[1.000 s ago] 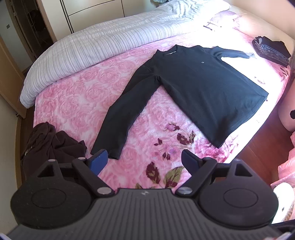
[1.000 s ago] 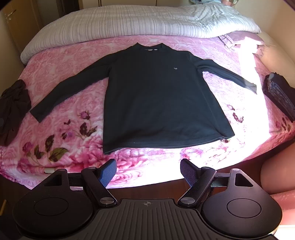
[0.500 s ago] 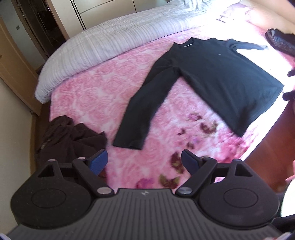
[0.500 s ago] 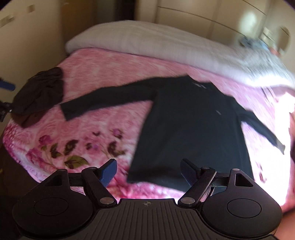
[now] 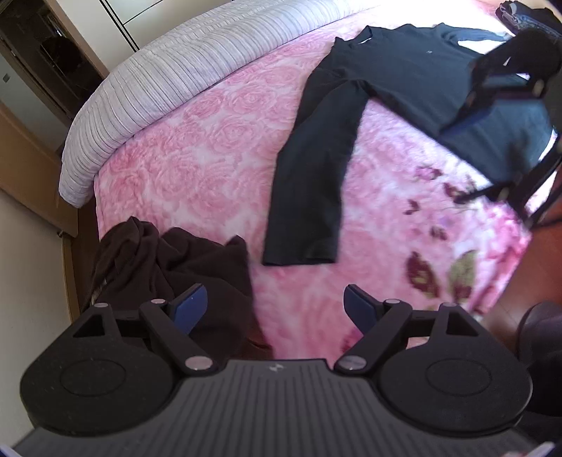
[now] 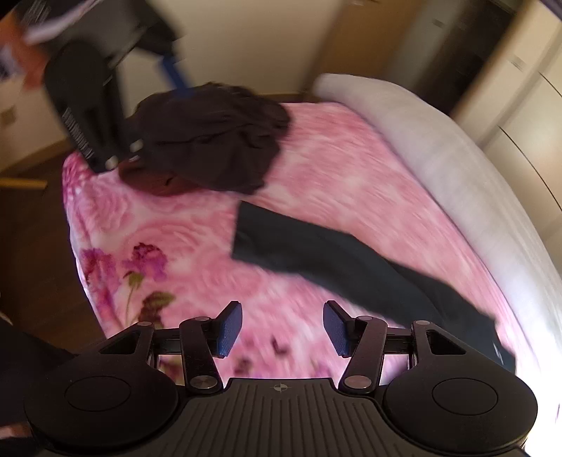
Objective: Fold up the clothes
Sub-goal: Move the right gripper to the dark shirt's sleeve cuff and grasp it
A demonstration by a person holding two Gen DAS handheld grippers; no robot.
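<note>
A dark long-sleeved top [image 5: 414,73] lies flat on the pink floral bedspread [image 5: 210,147], one sleeve [image 5: 309,197] stretched toward me. A crumpled dark brown garment [image 5: 168,267] sits at the bed's near left corner. My left gripper [image 5: 275,309] is open just above the brown garment's edge, holding nothing. In the blurred right wrist view, my right gripper [image 6: 282,327] hovers over the bedspread beside the sleeve [image 6: 316,253]. Its jaws are closing with nothing between them. In the left wrist view the right gripper [image 5: 463,160] hangs over the top's hem.
A striped grey-white duvet [image 5: 175,70] is rolled along the far side of the bed. A folded dark pile [image 5: 520,17] lies at the far right corner. Wooden floor [image 5: 534,267] borders the near edge, and wardrobe doors [image 6: 520,105] stand behind the bed.
Both views have swung toward the bed's left end. My left gripper came down over the brown garment. My right gripper rolled, moved toward the sleeve, and its jaws narrowed.
</note>
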